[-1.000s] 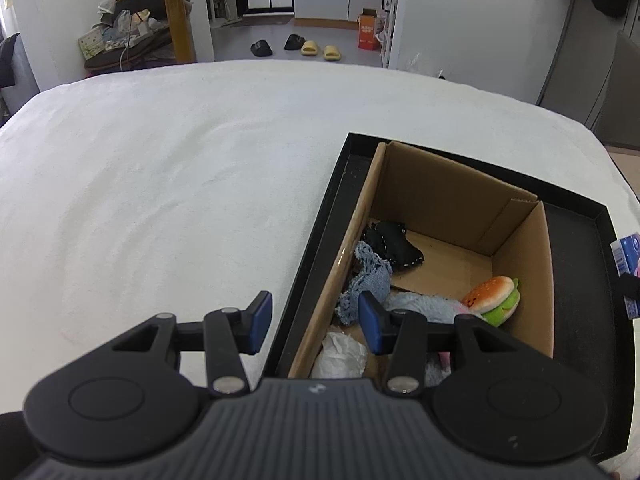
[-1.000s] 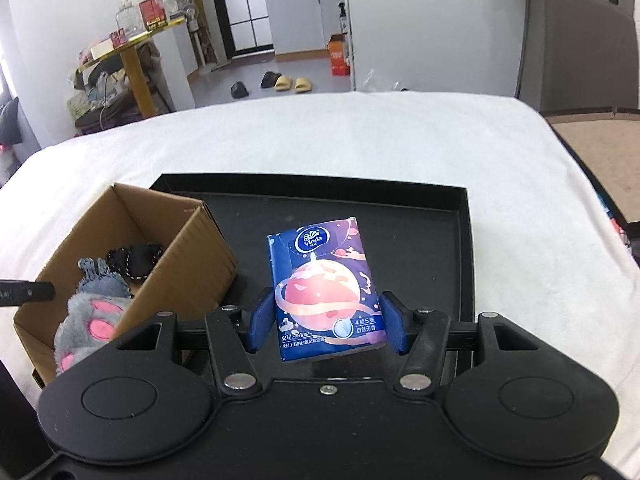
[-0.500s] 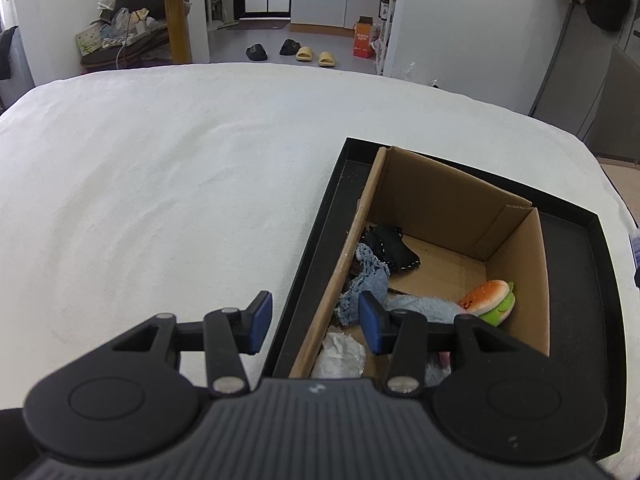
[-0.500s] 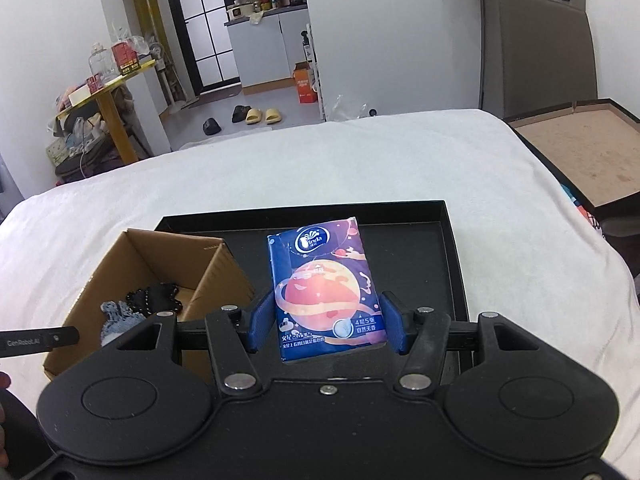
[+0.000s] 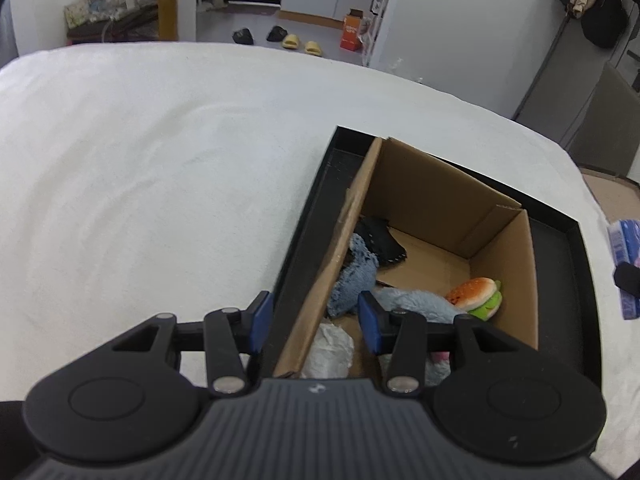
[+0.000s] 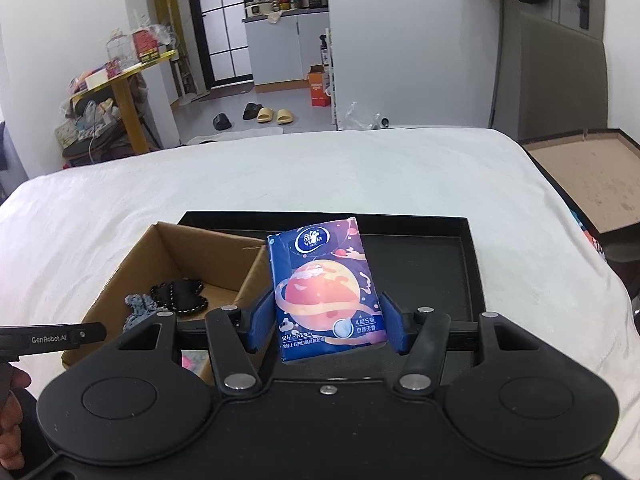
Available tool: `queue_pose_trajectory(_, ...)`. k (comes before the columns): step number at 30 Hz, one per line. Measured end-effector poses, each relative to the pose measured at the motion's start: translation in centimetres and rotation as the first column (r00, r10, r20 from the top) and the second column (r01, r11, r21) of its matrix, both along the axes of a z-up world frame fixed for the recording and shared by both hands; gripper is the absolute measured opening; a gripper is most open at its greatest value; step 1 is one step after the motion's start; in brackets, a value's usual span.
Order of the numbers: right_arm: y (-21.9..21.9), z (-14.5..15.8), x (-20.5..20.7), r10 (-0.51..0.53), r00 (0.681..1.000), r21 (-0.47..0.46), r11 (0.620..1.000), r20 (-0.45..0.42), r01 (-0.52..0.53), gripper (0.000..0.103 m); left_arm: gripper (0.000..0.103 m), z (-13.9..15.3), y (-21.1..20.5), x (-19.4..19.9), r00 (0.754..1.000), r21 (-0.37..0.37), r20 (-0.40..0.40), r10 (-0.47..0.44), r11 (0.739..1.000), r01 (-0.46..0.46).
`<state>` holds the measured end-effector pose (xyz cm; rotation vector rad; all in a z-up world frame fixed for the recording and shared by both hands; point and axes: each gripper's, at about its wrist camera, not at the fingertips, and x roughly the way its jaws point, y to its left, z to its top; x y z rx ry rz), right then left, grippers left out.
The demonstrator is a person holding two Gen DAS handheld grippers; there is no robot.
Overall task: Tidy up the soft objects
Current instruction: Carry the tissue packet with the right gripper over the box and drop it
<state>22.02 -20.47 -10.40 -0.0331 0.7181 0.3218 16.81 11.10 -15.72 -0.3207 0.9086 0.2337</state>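
My right gripper [image 6: 326, 322] is shut on a blue tissue pack [image 6: 326, 292] with a planet print and holds it up above the black tray [image 6: 432, 264]. The pack also shows at the right edge of the left wrist view [image 5: 624, 268]. A cardboard box [image 5: 448, 192] stands in the tray's left part [image 5: 320, 184]. It holds a burger plush [image 5: 476, 296], a blue-grey cloth [image 5: 354, 276], a black item [image 5: 380, 236], a grey plush [image 5: 412, 300] and white crumpled paper [image 5: 328, 350]. My left gripper [image 5: 316, 320] is open and empty, its jaws either side of the box's left wall.
The tray lies on a white bed [image 5: 160, 160]. A brown board in a dark frame [image 6: 592, 176] stands to the right of the bed. The left gripper's side [image 6: 52, 338] shows at the left of the right wrist view.
My right gripper has lifted the tissue pack higher and pulled back, so the tray and box look farther below. The left gripper has stayed nearly still over the box's left wall.
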Motion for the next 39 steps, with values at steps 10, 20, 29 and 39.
queue_pose_trajectory(10,3.5,0.8,-0.7,0.037,0.998,-0.022,0.999,0.041,-0.036,0.055,0.042,-0.8,0.7,0.4,1.000,-0.071,0.003,-0.024,0.997,0.024)
queue_pose_trajectory(20,5.6,1.0,-0.6,0.072,0.997,-0.013,0.997,0.025,-0.071,0.055,0.037,-0.9,1.3,0.1,0.999,-0.124,0.015,-0.042,0.991,0.044)
queue_pose_trajectory(29,8.6,0.0,-0.2,0.136,0.991,-0.011,0.991,-0.015,-0.136,0.055,0.035,-0.8,1.5,-0.3,0.997,-0.149,0.016,-0.074,0.986,0.075)
queue_pose_trajectory(39,7.8,-0.2,-1.4,0.170,0.985,0.043,0.985,-0.017,-0.169,0.081,0.036,-0.4,1.4,-0.2,0.998,-0.127,0.023,-0.060,0.990,0.062)
